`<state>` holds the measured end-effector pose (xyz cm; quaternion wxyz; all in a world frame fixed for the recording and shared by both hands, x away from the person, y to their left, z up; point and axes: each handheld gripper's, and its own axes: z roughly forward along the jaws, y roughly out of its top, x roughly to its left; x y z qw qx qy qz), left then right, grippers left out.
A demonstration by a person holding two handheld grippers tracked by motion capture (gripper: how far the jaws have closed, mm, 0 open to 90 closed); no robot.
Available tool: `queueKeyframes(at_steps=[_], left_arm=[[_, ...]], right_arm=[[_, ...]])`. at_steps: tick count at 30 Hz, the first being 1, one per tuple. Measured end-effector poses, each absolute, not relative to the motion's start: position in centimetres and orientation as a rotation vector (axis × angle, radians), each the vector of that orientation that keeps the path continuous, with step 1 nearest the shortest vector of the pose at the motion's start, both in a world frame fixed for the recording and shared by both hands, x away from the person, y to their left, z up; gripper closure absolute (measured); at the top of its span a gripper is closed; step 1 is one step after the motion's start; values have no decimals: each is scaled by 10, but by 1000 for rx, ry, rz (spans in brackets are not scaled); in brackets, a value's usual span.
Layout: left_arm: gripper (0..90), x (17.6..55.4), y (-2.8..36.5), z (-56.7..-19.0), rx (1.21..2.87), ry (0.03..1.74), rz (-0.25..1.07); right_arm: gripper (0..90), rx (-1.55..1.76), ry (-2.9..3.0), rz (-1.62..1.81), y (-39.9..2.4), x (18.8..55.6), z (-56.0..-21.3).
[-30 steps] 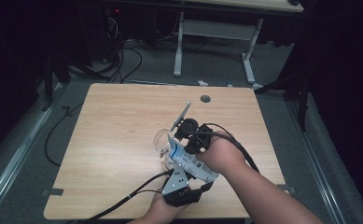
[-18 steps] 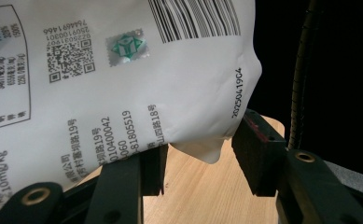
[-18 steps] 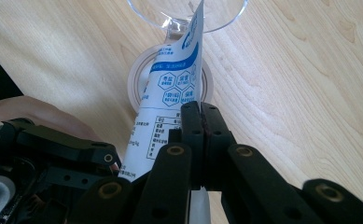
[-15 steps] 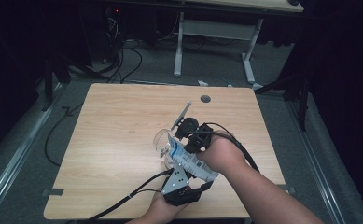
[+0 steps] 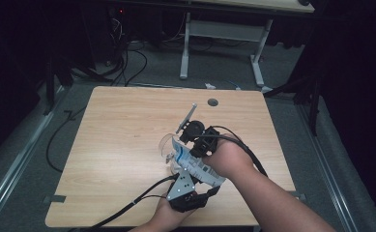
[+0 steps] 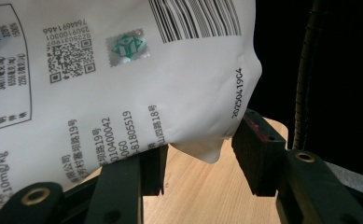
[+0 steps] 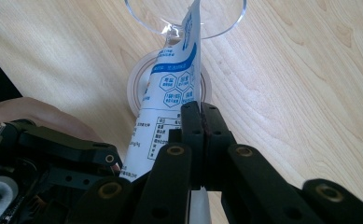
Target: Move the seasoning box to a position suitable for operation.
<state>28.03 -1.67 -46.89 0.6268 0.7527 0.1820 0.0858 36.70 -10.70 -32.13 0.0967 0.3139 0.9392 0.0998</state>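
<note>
You hold the pouch (image 5: 191,163) tilted over the bench (image 5: 118,140), its upper end leaning into the clear cup (image 5: 166,145) — a stance that, in my judgement, suits pouring the contents into that cup. Your right tool (image 7: 201,116) has its pads pressed flat together on one thin edge of the pouch, which keeps the mouth end steady and aimed at the rim. Your left tool (image 6: 200,154) stands partly apart around the lower corner of the pouch: the left pad touches or nearly touches the film, while the right pad (image 6: 258,154) sits clear of it, so I cannot tell whether this is a true grip or only a cradle under the weight. The pouch is soft white plastic film, creased and dimpled at the corner, printed with a barcode, a square code, a date stamp and blue panels. The cup is thin, transparent and round-rimmed, standing on a pale circular base. The bench top is light wood-grain laminate, smooth and matt.
</note>
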Motion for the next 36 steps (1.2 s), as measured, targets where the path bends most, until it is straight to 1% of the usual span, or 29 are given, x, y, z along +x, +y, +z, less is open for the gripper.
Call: queueKeyframes(at_steps=[19, 36], left_arm=[[565, 280, -17, -467, 1724, 412, 201], [554, 277, -15, -481, 1765, 393, 218]], right_arm=[[900, 919, 2777, 289, -107, 366, -319], [900, 939, 2787, 294, -112, 360, -322]])
